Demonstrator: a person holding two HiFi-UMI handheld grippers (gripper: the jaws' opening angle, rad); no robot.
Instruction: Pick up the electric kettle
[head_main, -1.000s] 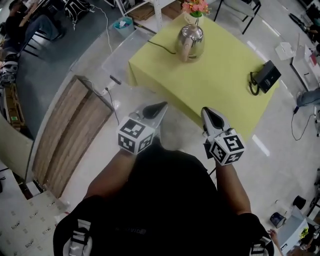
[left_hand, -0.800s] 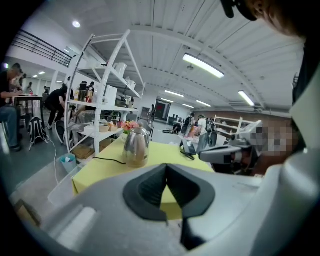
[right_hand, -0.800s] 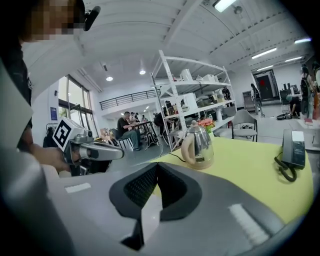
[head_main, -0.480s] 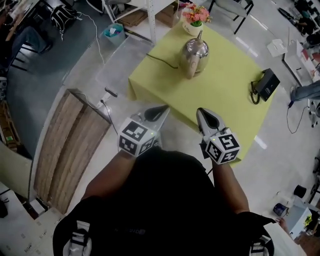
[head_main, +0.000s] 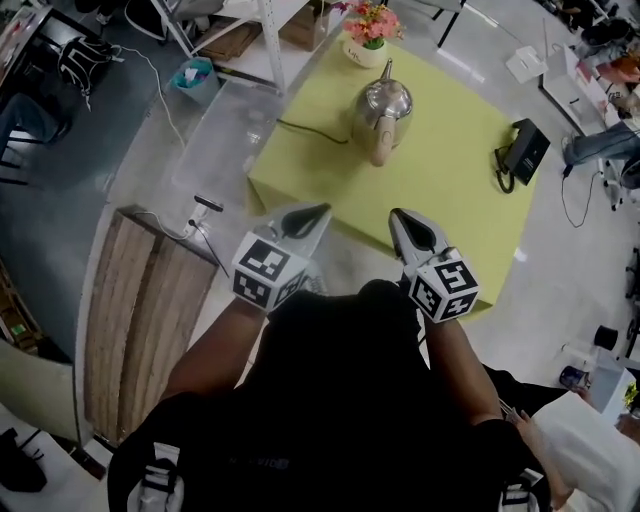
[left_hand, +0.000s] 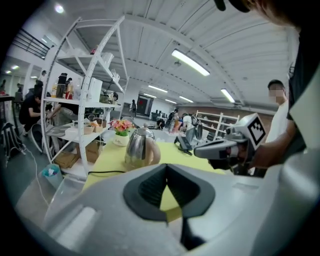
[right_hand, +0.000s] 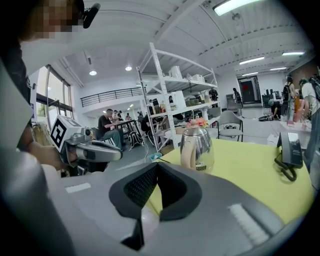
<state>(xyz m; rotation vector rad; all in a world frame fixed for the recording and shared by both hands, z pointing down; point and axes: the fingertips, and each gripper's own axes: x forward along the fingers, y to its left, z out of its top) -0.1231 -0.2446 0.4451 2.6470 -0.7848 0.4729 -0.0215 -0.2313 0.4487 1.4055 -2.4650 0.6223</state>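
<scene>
Well, we stand at the near edge of the yellow-green table (head_main: 460, 190). The electric kettle (head_main: 388, 100) sits upright toward the far side, just in front of a flower pot (head_main: 366, 48). Its cord (head_main: 305, 130) trails off the table's left edge.

Nothing is grasped yet, so we judge the step in hand to be the reach. To do it well, we should carry one gripper across the table and open it before it arrives. We should come in at the pale handle (head_main: 381, 148), which faces us. The cord may tug on lifting; we cannot make out where it ends.

The left gripper (head_main: 322, 209) and right gripper (head_main: 397, 215) both hover over the near edge, well apart from the kettle. Each has its jaws together at the tips, with nothing between them.
</scene>
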